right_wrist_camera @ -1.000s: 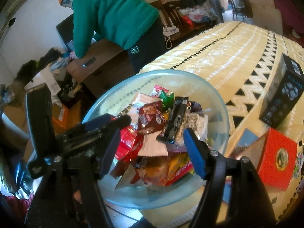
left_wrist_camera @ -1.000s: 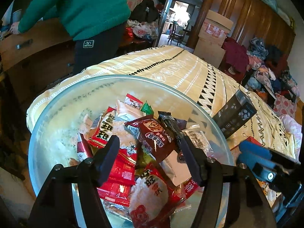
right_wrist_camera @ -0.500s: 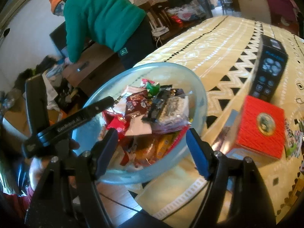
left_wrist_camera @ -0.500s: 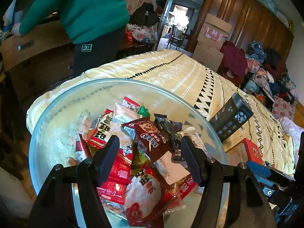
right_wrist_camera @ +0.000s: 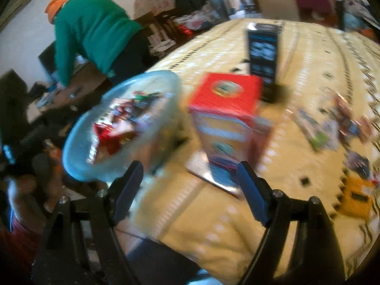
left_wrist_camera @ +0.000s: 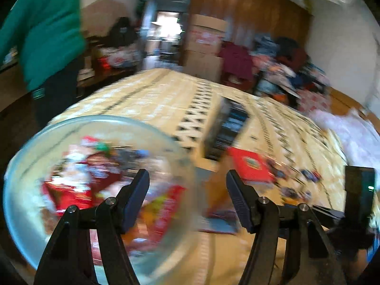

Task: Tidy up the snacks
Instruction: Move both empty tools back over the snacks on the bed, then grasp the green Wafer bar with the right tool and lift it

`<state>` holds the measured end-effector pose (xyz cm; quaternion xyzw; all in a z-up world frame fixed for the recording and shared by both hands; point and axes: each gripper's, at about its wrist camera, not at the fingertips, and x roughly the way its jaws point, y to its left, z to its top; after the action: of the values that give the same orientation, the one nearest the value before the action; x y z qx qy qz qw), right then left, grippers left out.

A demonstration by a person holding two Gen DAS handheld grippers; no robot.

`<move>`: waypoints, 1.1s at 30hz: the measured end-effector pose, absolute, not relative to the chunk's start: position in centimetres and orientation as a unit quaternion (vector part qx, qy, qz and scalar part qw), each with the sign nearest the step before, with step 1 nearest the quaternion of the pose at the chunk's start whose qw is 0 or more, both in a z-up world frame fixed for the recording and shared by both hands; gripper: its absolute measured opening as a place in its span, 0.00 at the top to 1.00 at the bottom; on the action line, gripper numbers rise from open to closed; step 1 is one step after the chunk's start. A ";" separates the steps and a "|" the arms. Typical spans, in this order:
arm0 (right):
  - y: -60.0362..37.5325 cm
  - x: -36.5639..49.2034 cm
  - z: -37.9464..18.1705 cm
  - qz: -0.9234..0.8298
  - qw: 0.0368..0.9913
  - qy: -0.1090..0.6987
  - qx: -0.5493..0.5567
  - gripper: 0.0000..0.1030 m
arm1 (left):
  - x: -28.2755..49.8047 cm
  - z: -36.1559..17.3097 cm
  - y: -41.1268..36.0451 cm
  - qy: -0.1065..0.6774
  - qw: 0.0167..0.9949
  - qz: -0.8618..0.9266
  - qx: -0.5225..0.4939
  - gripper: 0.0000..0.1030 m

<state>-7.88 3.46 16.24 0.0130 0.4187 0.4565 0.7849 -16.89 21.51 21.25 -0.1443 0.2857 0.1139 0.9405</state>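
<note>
A glass bowl (left_wrist_camera: 28, 156) (right_wrist_camera: 76, 142) full of wrapped snacks (left_wrist_camera: 76, 182) (right_wrist_camera: 118, 118) stands at the near left corner of the yellow patterned table (left_wrist_camera: 154, 99) (right_wrist_camera: 296, 76). My left gripper (left_wrist_camera: 187, 178) hangs open over the bowl's right rim, nothing between its fingers. My right gripper (right_wrist_camera: 190, 168) is over the table just in front of a red box (right_wrist_camera: 228, 95) (left_wrist_camera: 249, 163); its jaws are opening and hold nothing. Loose snack packets (right_wrist_camera: 332, 123) (left_wrist_camera: 296, 180) lie scattered on the cloth to the right. Both views are blurred.
A tall black box (right_wrist_camera: 263, 54) (left_wrist_camera: 228, 128) stands behind the red box. A yellow packet (right_wrist_camera: 356, 197) lies near the right edge. A flat blue card (right_wrist_camera: 213, 175) lies under the red box. A person in a green sweater (right_wrist_camera: 95, 30) (left_wrist_camera: 42, 30) bends over a desk at back left.
Both grippers have swung right, away from the bowl's middle toward the red box and the loose packets. The right gripper's jaws have widened. The bowl has slid to the left in both views.
</note>
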 end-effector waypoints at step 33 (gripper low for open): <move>2.9 13.4 2.4 0.360 0.787 0.490 -0.106 0.64 | -8.0 11.1 7.3 0.457 0.883 -0.045 -0.095 0.34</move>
<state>13.44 2.88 2.44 -0.1055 0.4901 0.3598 0.7869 -8.02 7.27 11.06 -0.0950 0.4572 -0.0452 0.8831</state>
